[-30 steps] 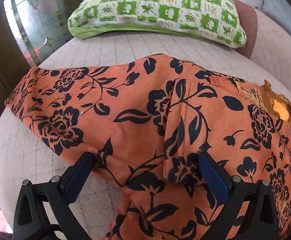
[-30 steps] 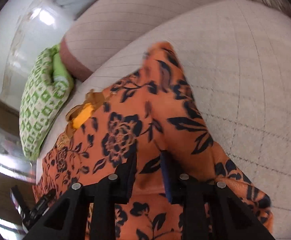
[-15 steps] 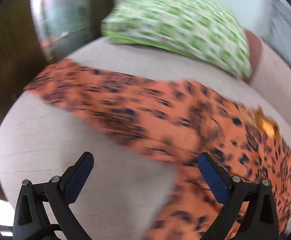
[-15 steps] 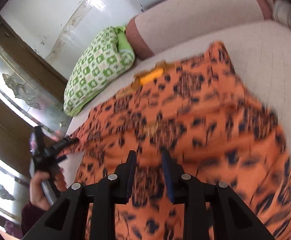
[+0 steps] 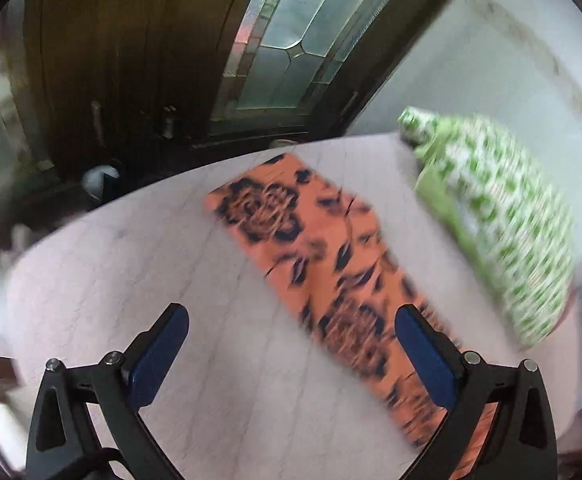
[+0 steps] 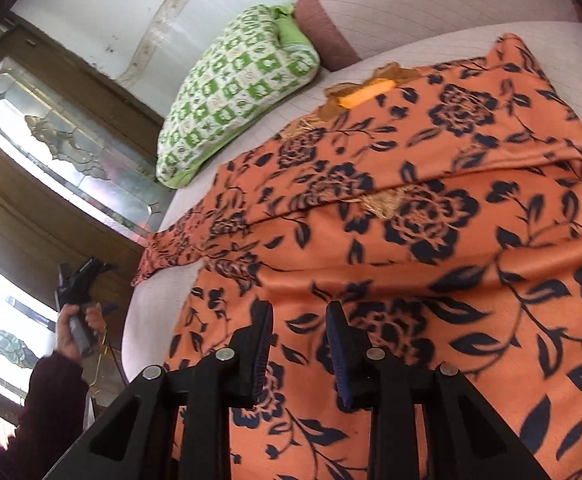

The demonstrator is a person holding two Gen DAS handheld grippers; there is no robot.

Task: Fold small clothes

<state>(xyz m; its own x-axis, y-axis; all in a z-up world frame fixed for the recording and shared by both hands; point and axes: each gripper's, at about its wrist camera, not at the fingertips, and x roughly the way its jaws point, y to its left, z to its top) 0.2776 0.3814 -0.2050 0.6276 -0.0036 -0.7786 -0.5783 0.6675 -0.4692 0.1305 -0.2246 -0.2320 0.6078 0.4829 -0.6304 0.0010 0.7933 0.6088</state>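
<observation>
Left gripper wide apart, just been narrowing slightly, empty above the bed. Right gripper narrowly apart, empty, over the orange floral garment.

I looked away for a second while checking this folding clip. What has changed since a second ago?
The left tongs, open over the orange floral garment a second ago, have swung away toward its outstretched sleeve, jaws just narrowing slightly, nothing between them. The right tongs have drawn back, and the garment now lies spread out. The green pillow stayed put.
</observation>
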